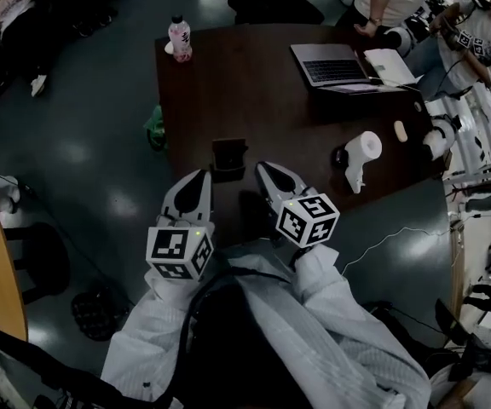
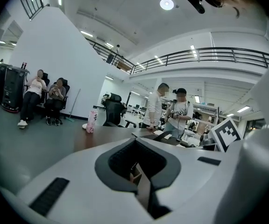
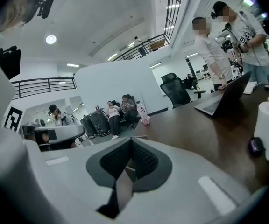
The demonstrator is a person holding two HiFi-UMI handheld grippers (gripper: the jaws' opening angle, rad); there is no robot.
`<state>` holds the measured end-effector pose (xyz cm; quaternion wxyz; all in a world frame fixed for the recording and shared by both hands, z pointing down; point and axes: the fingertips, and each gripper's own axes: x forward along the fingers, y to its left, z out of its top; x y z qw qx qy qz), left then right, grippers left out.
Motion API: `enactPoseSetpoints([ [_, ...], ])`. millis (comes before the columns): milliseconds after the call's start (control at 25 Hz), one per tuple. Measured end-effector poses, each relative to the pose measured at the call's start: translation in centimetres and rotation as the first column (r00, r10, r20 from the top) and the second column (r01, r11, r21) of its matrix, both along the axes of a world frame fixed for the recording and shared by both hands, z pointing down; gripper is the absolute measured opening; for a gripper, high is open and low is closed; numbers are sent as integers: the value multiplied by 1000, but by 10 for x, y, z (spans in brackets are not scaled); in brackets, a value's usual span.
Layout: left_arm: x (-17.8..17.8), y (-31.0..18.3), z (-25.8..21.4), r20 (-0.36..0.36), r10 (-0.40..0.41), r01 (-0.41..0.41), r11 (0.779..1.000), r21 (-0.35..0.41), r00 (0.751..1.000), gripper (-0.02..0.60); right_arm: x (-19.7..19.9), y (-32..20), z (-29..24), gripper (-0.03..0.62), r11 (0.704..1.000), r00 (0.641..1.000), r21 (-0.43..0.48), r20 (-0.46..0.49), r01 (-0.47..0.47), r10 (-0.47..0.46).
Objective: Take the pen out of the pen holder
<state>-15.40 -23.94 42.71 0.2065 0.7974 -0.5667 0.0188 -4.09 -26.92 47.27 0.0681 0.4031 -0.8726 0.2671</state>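
A small black square pen holder (image 1: pixel 228 158) stands on the dark brown table (image 1: pixel 254 100) near its front edge. I cannot make out a pen in it. My left gripper (image 1: pixel 201 177) hangs just left of the holder and short of it, with its jaws shut and nothing held. My right gripper (image 1: pixel 266 170) sits just right of the holder, jaws closed together and empty. In the left gripper view the jaws (image 2: pixel 135 141) meet at the tip; the right gripper view shows its jaws (image 3: pixel 130 140) meeting the same way.
A pink bottle (image 1: pixel 180 37) stands at the table's far left corner. An open laptop (image 1: pixel 331 65) and papers lie at the far right. A white roll-shaped object (image 1: pixel 363 156) and a dark mouse (image 1: pixel 339 157) sit right of the holder. People sit and stand around the table.
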Motion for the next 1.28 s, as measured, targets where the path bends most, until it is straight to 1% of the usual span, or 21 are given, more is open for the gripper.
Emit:
enactPoseSetpoints([
  [200,1,-14,19,0,55,-55,997,-46,998,3,-7,-13,14,3,998,999,-43,5,-35,35],
  [520,-2,-34,32,-1,93,-93,994,-64,996,3,-13,-31,30,3,996,998,-67,-20,-62,61],
  [600,1,-40,36,14,114,-112,991,-77,993,3,-15,-34,30,3,995,998,-69,-15,-69,68],
  [680,10,-45,43,44,154,-149,983,-104,987,3,-14,-34,30,3,994,997,-76,-9,-74,74],
  [840,40,-54,63,96,244,-226,959,-169,965,5,-7,-30,32,3,993,996,-88,-13,-84,83],
  [1000,61,-60,83,151,285,-251,945,-212,947,6,6,-28,37,3,990,995,-94,-22,-102,100],
  [1120,71,-63,97,212,286,-235,943,-236,934,10,20,-23,38,3,986,992,-106,-10,-127,127],
  [1160,73,-65,101,235,285,-228,943,-243,929,26,25,-21,39,3,984,991,-112,-3,-136,137],
  [1240,78,-68,108,291,290,-218,942,-256,912,86,34,-18,41,3,980,988,-127,10,-154,156],
  [1280,79,-70,110,320,290,-211,943,-257,902,97,38,-16,42,3,978,986,-134,13,-161,164],
])
